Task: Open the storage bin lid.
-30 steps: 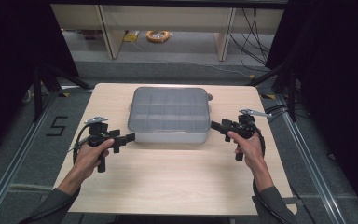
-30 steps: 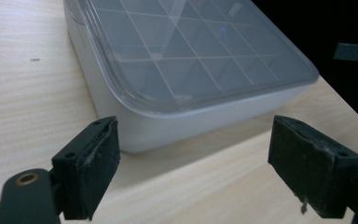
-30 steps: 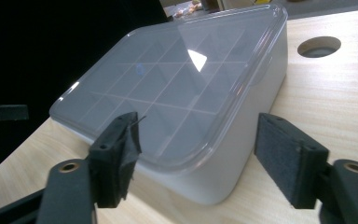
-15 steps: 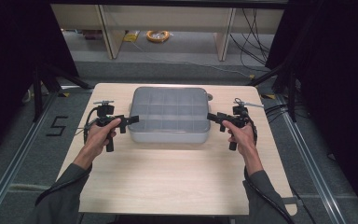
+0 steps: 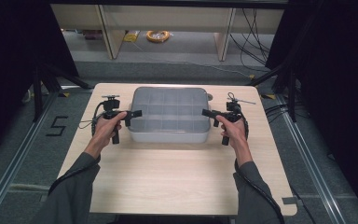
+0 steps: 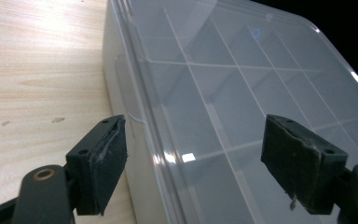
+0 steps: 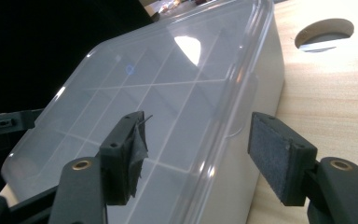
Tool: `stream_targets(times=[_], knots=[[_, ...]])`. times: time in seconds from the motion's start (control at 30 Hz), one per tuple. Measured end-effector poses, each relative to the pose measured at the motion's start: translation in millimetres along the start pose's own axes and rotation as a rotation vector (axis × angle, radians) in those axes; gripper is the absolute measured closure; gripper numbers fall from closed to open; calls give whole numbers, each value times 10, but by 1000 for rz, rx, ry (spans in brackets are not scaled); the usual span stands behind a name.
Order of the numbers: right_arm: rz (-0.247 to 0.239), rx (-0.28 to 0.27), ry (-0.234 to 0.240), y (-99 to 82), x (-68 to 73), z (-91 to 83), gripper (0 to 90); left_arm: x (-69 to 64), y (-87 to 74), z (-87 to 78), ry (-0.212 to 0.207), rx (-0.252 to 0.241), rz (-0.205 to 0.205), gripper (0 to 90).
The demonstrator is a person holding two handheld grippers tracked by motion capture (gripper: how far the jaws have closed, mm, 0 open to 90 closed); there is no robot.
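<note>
Left tool [image 5: 131,113] is straddling the left-hand edge of the clear compartment box [image 5: 170,114], its jaws spread and just now narrowing, one pad outside the wall and one over the lid, neither pressing yet; right tool [image 5: 208,113] is doing the same at the box's right-hand edge, jaws likewise apart and easing inward around the rim, with no contact showing in its own view; the box is sitting shut on the tabletop [image 5: 177,172], toward the far side and midway between the two hands. In the left gripper view the lid's lip and a small tab on the box wall are lying between the pads [image 6: 103,163]. Judging by this, the step in hand is taking hold of the box at both ends; the next move is calling for both tools to pinch the lid's rim evenly, so that neither side slips or tilts.
</note>
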State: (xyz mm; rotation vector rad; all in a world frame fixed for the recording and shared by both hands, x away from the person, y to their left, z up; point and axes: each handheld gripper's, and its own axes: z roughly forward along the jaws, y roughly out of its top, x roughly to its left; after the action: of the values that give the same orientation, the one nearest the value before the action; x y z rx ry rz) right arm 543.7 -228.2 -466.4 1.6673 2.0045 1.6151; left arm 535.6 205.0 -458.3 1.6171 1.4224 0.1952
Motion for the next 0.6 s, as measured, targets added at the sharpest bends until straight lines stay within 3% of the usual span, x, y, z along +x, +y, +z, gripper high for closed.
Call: stream_targets(times=[0.03,0.07,0.1,0.17,0.27,0.3,0.33,0.37,0.47,0.6], knots=[[0,0,0,0,0,0,378,7,10,18,1,2,-3,225],[84,35,5,1,45,-9,379,8,18,45,2,6,-5,233],[53,17,-6,2,8,30,381,6,20,64,3,9,-2,233],[99,27,6,8,3,66,398,-3,25,102,-1,14,0,243],[104,18,2,12,-11,92,415,8,35,140,2,19,-6,250],[72,4,5,16,-33,104,428,15,38,156,8,12,-12,260],[97,13,10,19,-14,106,435,21,39,163,16,14,-11,277],[70,0,9,22,-24,126,447,31,41,158,19,21,-2,303],[86,10,6,29,-5,115,468,24,38,160,27,-3,-24,321],[50,-11,-13,33,-11,120,509,25,22,137,30,-10,-21,342]])
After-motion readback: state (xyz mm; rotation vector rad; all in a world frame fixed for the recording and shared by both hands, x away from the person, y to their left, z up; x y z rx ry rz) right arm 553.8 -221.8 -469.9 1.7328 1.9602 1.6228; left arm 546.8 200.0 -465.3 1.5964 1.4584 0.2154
